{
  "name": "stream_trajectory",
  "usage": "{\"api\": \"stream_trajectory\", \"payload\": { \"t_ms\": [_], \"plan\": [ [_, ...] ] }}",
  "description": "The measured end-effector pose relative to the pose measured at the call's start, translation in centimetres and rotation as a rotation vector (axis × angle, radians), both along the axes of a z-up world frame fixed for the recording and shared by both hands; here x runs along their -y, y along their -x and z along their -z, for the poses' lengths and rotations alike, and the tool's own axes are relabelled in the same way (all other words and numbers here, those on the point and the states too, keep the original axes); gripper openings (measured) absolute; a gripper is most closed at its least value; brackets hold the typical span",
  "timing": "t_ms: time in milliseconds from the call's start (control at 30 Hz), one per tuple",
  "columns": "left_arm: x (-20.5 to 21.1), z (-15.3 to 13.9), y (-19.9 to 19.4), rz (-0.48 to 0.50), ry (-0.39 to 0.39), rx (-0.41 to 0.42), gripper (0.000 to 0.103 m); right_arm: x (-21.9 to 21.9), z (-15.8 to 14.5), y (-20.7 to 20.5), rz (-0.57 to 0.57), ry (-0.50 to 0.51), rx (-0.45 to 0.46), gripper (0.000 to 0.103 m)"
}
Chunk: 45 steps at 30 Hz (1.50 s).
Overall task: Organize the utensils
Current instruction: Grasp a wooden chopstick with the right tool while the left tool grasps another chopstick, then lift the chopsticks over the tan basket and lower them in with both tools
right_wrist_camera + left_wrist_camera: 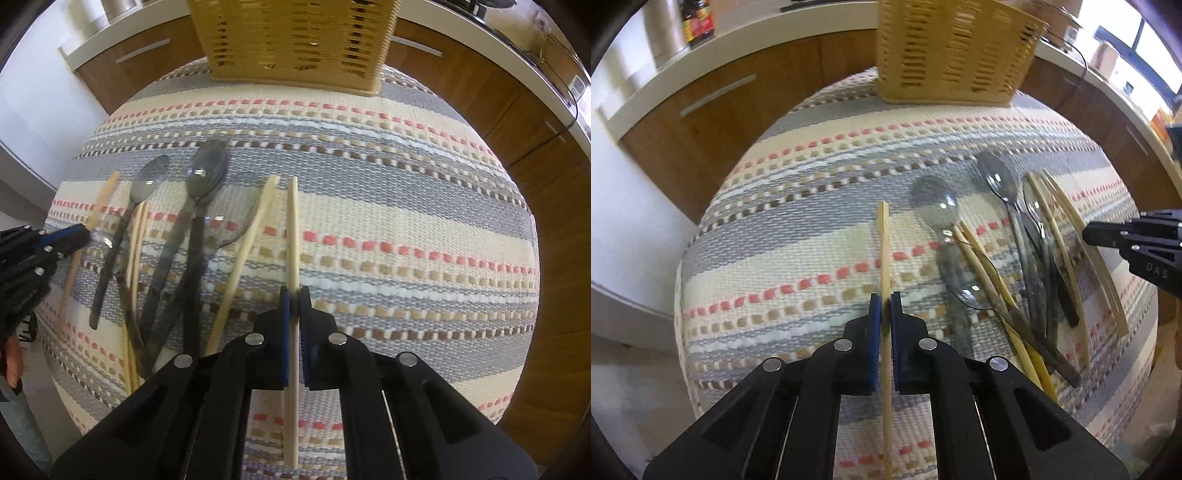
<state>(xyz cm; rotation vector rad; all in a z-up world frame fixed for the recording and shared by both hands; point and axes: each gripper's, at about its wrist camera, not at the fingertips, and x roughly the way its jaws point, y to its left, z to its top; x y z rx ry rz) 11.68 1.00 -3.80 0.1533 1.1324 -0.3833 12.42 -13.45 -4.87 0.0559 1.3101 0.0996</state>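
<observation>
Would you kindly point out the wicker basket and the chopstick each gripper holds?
wicker basket (953,55), left wrist view, front wall.
left gripper's chopstick (885,243), left wrist view, upper shaft.
right gripper's chopstick (293,229), right wrist view, upper shaft.

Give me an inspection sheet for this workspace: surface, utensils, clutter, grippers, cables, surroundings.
Surface: striped woven cloth covering the table.
Job's things: loose pile of spoons and chopsticks on the cloth; slatted basket standing at the far edge.
Clutter: nothing seen on the cloth.
Grippers: left gripper shut on one chopstick; right gripper shut on another chopstick.
Cables: thin black cable on the counter behind.
Surroundings: white counter over wooden cabinets; dark bottle on the counter.
</observation>
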Motion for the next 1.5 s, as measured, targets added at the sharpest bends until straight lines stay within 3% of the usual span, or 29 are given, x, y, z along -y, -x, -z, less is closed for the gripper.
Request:
{"api": "stream_trajectory", "payload": {
  "t_ms": [567, 667, 833, 867, 1000, 1333, 1400, 1500],
  "plan": [
    [-1.5, 0.3, -0.7, -0.014, 0.03, -0.045, 0.004, 4.2, -0.4, -0.1, -0.001, -0.058, -0.016, 0.007],
    [-1.3, 0.4, -0.9, -0.001, 0.025, -0.049, 0.004, 4.6, -0.8, 0.1, -0.004, -0.054, -0.005, 0.013],
    [-0.9, 0.5, -1.1, 0.013, 0.019, -0.057, 0.009, 5.2, -1.4, 0.1, -0.003, -0.064, 0.008, 0.041],
    [-0.8, 0.5, -1.1, 0.017, 0.021, -0.061, 0.012, 5.2, -1.4, 0.1, -0.004, -0.062, 0.01, 0.042],
    [-0.3, 0.5, -1.4, 0.04, 0.0, -0.068, 0.014, 4.8, -1.1, -0.2, -0.027, -0.032, -0.014, 0.041],
    [1.2, 0.8, -1.6, 0.103, -0.099, -0.062, 0.012, 2.8, -0.2, -1.1, -0.076, 0.03, -0.04, 0.01],
    [1.7, 0.8, -1.4, 0.106, -0.136, -0.038, 0.004, 2.4, -0.3, -0.9, -0.084, 0.046, -0.033, 0.01],
    [1.7, 0.8, -1.3, 0.089, -0.117, -0.013, 0.004, 2.1, -0.4, -0.7, -0.085, 0.047, -0.016, 0.01]
  ]
}}
